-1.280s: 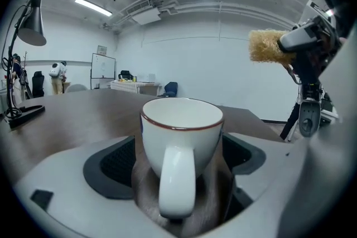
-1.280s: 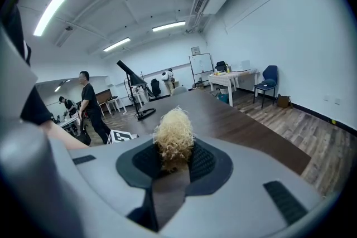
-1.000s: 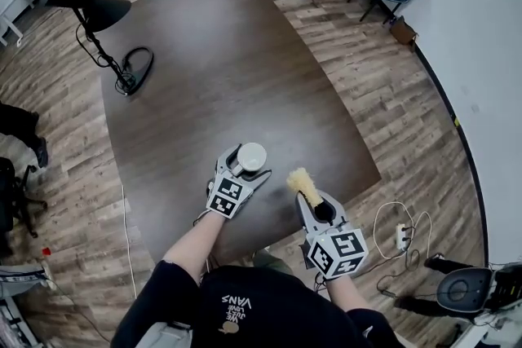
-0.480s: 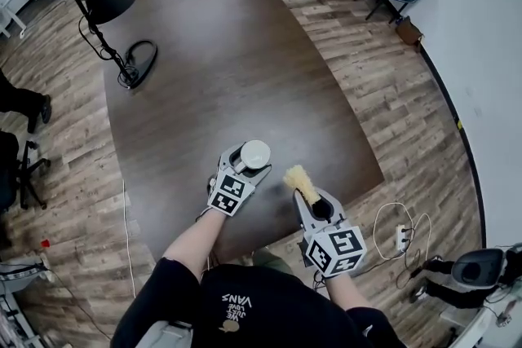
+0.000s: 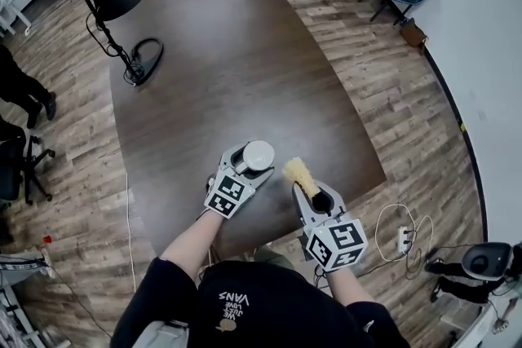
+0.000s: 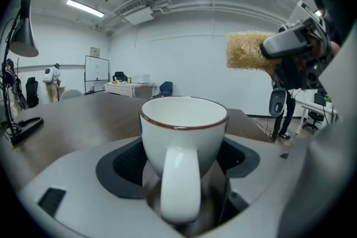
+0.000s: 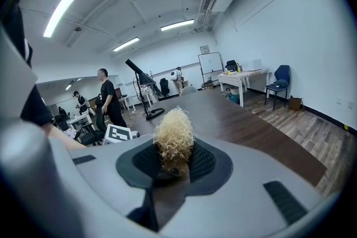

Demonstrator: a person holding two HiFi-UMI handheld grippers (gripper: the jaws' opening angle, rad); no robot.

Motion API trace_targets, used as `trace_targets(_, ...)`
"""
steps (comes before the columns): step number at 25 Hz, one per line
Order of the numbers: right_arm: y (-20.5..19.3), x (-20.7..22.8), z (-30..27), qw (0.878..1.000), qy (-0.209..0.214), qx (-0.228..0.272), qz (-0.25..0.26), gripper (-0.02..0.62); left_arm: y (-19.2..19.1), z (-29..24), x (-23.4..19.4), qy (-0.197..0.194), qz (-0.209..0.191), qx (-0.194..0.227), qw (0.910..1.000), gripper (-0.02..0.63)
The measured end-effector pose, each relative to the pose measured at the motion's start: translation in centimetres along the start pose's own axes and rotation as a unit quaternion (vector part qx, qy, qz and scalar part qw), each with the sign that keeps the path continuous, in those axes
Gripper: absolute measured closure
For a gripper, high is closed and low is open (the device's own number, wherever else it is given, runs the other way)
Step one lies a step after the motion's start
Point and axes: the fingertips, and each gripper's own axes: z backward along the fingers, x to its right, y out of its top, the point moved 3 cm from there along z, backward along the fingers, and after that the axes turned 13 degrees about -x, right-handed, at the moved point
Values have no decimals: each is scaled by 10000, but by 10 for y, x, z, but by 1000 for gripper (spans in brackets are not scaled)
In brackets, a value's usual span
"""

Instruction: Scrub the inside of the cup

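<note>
Since the earlier frame, the jaws of the left hand-held gripper have just been closed in, and the white cup is now clamped between them. It is held upright, mouth upward, with the handle turned back toward the person. It is kept near the front edge of the tabletop; whether its foot touches the wood cannot be told. The right hand-held gripper is shut on the lower end of a straw-coloured scrubber, whose long axis is pointed forward and slightly leftward. The cup is found just left of the tuft, which is held above the rim, near but apart. It is judged that the scrubber must be carried leftward and tipped down into the mouth.
</note>
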Motion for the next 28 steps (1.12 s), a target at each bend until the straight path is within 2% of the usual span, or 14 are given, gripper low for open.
trace_targets(7, 18, -19, 2, 9994, 202, 195, 207, 495, 26, 42, 15, 8, -346, 77, 9994, 215)
trace_targets(12, 28, -33, 9, 9978, 342, 240, 512, 495, 38, 70, 24, 285, -400, 216, 9986, 215)
trace_targets(16, 37, -47, 15, 9925, 396, 207, 1135, 495, 39, 86, 29, 407, -444, 262, 9978, 215)
trace_targets(20, 44, -62, 15, 9798, 513, 105, 1930, 495, 39, 98, 32, 591, -542, 262, 9964, 215)
trace_targets(22, 43, -74, 13, 9662, 641, -53, 2498, 495, 39, 103, 35, 676, -655, 224, 9953, 215)
trace_targets(24, 39, -83, 10, 9440, 715, -369, 3199, 495, 38, 106, 38, 777, -801, 154, 9936, 215)
trace_targets(26, 34, -90, 7, 9117, 692, -843, 3960, 495, 36, 108, 40, 912, -1025, 45, 9905, 215)
trace_targets(28, 27, -97, 2, 8701, 656, -1309, 4706, 495, 34, 110, 43, 1003, -1254, -60, 9870, 215)
